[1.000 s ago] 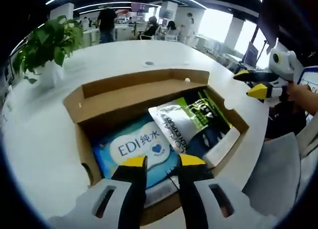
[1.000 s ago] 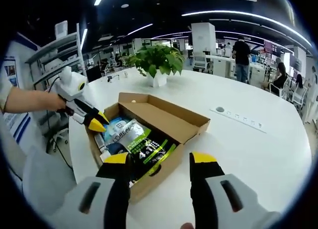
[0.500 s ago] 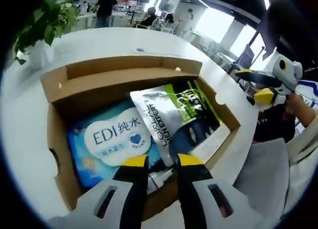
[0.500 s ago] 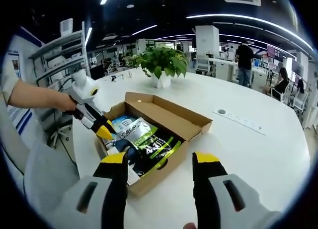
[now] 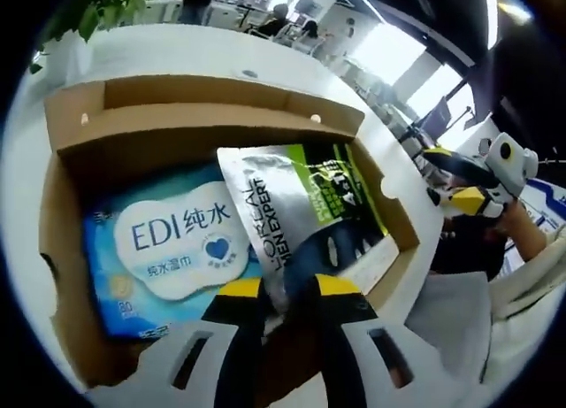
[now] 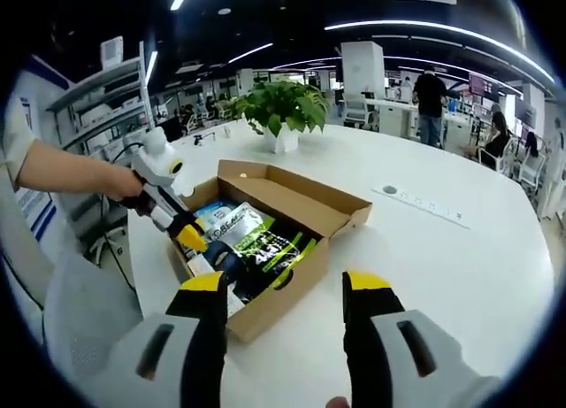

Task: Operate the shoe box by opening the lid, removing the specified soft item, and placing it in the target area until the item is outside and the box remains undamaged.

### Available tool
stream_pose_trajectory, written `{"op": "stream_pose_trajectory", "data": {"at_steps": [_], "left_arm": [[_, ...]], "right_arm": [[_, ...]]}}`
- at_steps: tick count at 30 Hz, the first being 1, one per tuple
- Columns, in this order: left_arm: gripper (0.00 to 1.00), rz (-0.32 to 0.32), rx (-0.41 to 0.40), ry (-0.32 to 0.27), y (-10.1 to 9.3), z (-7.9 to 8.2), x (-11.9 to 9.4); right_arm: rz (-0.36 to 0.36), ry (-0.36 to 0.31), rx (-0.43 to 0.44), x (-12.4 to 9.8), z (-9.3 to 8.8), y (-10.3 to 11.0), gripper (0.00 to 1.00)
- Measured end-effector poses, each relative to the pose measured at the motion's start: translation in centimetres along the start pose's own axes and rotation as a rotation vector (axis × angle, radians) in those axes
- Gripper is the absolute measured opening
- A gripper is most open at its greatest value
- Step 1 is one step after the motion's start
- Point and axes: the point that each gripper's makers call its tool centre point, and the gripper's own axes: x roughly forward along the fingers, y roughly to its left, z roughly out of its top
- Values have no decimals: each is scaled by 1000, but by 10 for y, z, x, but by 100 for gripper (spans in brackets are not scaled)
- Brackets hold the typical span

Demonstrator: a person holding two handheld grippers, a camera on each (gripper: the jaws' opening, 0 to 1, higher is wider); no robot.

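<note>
An open cardboard shoe box lies on the white table, its lid folded back on the far side. Inside lie a blue EDI wipes pack and, partly over it, a silver and green pouch. My left gripper is low inside the box, open by a narrow gap at the pouch's near edge. My right gripper stands open beside the box, above its near wall, with nothing between its jaws.
A potted plant stands on the table beyond the box. A socket strip is set into the tabletop to the right. A person's sleeve and hand hold the left gripper. Shelves, desks and people fill the background.
My left gripper has gone down and forward into the box, so the pouch and wipes pack look larger. My right gripper has stayed almost still and open.
</note>
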Motion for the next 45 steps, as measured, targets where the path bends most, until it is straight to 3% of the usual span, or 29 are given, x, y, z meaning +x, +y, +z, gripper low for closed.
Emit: {"op": "stream_pose_trajectory", "data": {"at_steps": [6,9,20,31,39,45], "left_arm": [[2,-18,-31,-1,-4,1,-1],[0,-13,-28,-5,-5,1,-1],[0,-9,-38,-45,-7,9,-10],[0,39,-71,-101,13,14,-34],[0,70,-81,-119,27,11,-48],[0,86,-78,-123,32,10,-51]], "right_arm": [[5,4,5,0,-2,2,48],[9,9,6,2,-4,3,48],[30,5,20,12,1,9,47],[71,4,26,30,7,26,44],[108,10,19,53,10,38,41],[130,19,63,74,10,40,39]]}}
